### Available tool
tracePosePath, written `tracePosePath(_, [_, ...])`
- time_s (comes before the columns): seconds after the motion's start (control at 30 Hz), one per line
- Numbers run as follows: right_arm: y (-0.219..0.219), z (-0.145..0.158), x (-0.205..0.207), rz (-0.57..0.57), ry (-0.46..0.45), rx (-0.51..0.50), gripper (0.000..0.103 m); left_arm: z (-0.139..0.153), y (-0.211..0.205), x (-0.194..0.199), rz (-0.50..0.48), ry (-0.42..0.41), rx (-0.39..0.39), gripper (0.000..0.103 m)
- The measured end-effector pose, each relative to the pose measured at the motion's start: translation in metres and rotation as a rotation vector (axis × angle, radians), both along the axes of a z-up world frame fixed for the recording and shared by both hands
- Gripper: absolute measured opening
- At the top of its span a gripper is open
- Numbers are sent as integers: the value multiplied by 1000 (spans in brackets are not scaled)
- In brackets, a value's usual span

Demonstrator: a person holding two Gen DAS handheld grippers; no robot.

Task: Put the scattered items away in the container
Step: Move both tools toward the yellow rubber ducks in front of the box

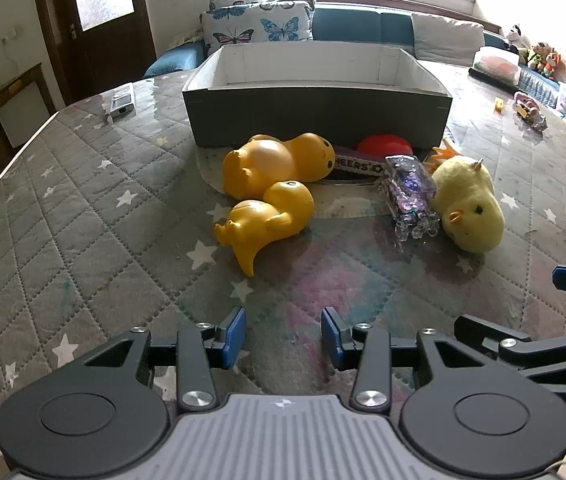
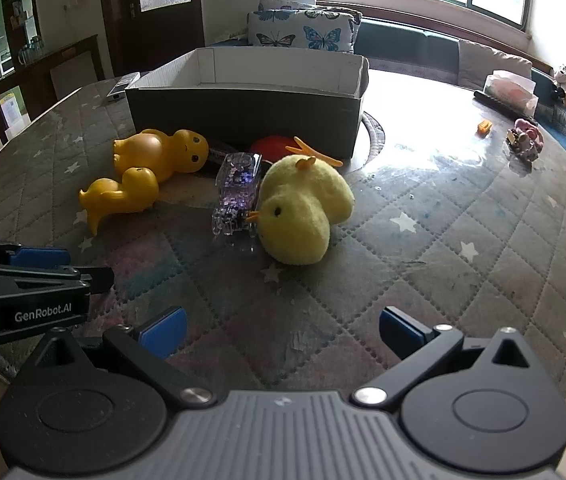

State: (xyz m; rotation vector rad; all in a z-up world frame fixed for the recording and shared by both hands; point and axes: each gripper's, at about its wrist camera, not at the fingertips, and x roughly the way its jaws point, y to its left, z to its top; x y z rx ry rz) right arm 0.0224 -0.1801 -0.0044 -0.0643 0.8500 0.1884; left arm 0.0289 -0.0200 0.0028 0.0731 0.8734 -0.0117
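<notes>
Just ahead, fuzzy yellow chick (image 2: 303,208) on its side, both the left gripper (image 1: 283,338) and right gripper (image 2: 281,330) spread, empty.

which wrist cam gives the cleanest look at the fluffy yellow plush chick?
Right wrist. The fluffy yellow plush chick lies near frame centre, whole body, eye and beak visible. In the left wrist view the chick sits smaller toward the right side, its near edge abutting the clear glitter-filled toy car.

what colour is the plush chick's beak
Orange, on the yellow plush chick; clearest in the right wrist view.
</notes>
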Motion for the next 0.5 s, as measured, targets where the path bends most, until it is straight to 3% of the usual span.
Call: tracePosePath(0.5, [4, -1, 7, 1, 14, -7, 103, -1, -1, 6, -8, 2, 27, 44])
